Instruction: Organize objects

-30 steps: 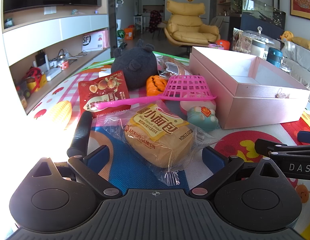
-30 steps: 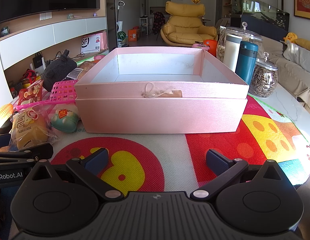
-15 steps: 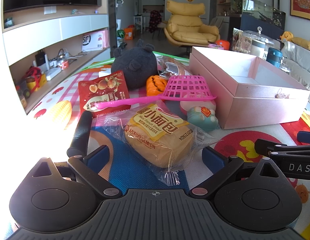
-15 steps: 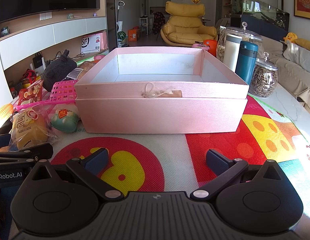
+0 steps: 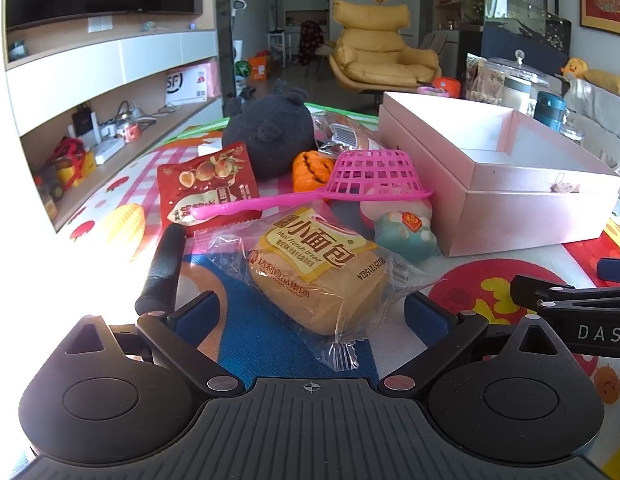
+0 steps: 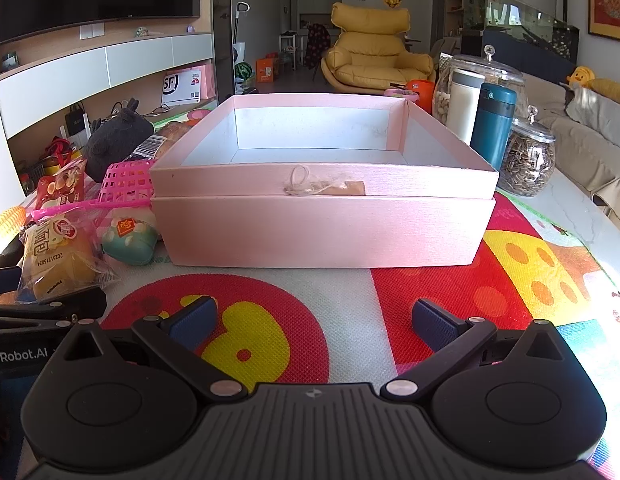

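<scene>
Now the left gripper [image 5: 310, 312] gapes around a clear-wrapped yellow bread bun [image 5: 316, 270]; the right gripper [image 6: 314, 318] gapes empty, open pink cardboard box [image 6: 322, 224] at twelve o'clock.

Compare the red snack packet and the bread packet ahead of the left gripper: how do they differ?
The red snack packet is opaque red foil; the bread packet is clear wrap with a yellow label. The snack packet looks flat, the bread packet bulges round its loaf. The pink swatter has its handle across the snack packet, while the bread packet lies nearest the left gripper. Both are sealed and lie outside the pink box.
</scene>
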A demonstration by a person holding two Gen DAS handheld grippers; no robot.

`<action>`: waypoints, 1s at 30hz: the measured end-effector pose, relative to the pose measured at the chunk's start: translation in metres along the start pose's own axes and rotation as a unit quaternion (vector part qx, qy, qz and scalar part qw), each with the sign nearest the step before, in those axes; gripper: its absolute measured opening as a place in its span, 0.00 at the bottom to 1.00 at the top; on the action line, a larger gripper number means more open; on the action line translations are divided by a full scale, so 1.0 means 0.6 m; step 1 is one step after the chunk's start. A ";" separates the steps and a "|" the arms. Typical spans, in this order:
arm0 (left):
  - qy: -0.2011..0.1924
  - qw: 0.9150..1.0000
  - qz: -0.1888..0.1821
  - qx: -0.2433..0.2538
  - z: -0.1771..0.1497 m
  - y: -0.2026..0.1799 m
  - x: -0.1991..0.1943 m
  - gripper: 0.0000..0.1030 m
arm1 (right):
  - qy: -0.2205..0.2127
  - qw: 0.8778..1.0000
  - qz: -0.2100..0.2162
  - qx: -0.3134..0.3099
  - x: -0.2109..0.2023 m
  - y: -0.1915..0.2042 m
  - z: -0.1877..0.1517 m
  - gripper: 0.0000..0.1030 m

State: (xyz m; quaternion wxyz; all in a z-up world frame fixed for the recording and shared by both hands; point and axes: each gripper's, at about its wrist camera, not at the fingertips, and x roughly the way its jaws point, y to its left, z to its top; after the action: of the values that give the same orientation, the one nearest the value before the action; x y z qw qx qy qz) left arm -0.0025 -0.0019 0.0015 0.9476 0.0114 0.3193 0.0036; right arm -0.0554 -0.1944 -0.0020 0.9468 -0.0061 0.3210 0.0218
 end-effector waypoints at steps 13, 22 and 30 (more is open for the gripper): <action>-0.004 1.000 -0.022 -0.014 -0.002 0.005 -0.011 0.98 | 0.033 0.999 0.029 -0.005 0.003 -0.011 0.014 1.00; -0.071 0.997 0.009 -0.008 0.064 0.095 -0.081 0.97 | 0.058 0.998 0.011 0.002 0.006 -0.005 0.022 1.00; 0.043 0.997 0.061 -0.036 0.109 0.191 0.045 0.73 | 0.055 0.998 0.011 0.000 0.005 -0.007 0.020 1.00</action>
State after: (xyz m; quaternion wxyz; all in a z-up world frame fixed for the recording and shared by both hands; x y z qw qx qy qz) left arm 0.0585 0.1117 0.0399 0.9307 -0.0031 0.3585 0.0730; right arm -0.0453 -0.1984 0.0058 0.9274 -0.0040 0.3726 0.0323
